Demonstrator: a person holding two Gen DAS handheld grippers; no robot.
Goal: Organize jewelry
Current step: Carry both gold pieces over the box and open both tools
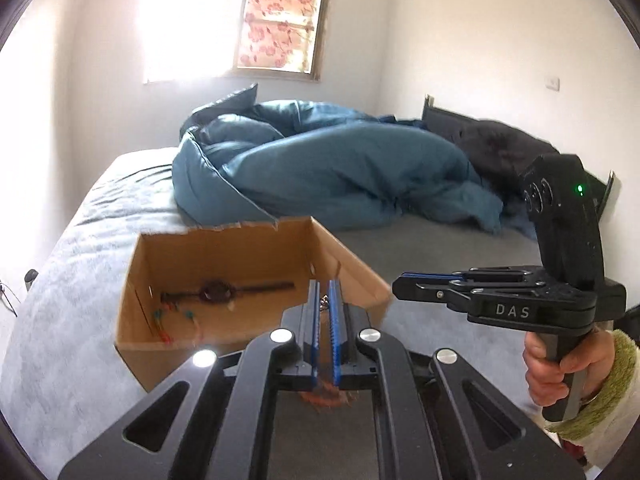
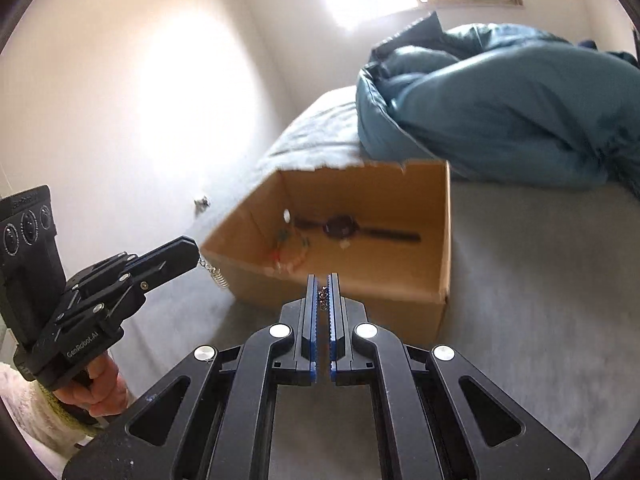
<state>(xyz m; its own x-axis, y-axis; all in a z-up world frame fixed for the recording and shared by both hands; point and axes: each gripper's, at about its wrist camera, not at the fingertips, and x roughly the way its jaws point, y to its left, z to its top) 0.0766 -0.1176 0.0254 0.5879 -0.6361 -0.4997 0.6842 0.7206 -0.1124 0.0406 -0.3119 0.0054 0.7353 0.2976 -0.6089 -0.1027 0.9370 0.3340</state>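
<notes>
The left wrist camera looks forward along its fingers, close above the cardboard box (image 1: 224, 280) on the bed (image 1: 80, 240), facing the window (image 1: 280, 24). The right wrist camera views the same box, bed and blue duvet (image 2: 500, 112) from slightly farther right.

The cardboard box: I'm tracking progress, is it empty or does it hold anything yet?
Not empty. The cardboard box holds a dark watch flat on its floor, with small colourful jewelry beside it.

Bright window (image 1: 280, 24) glare washes the walls; fisheye edges curve, slightly blurred.
</notes>
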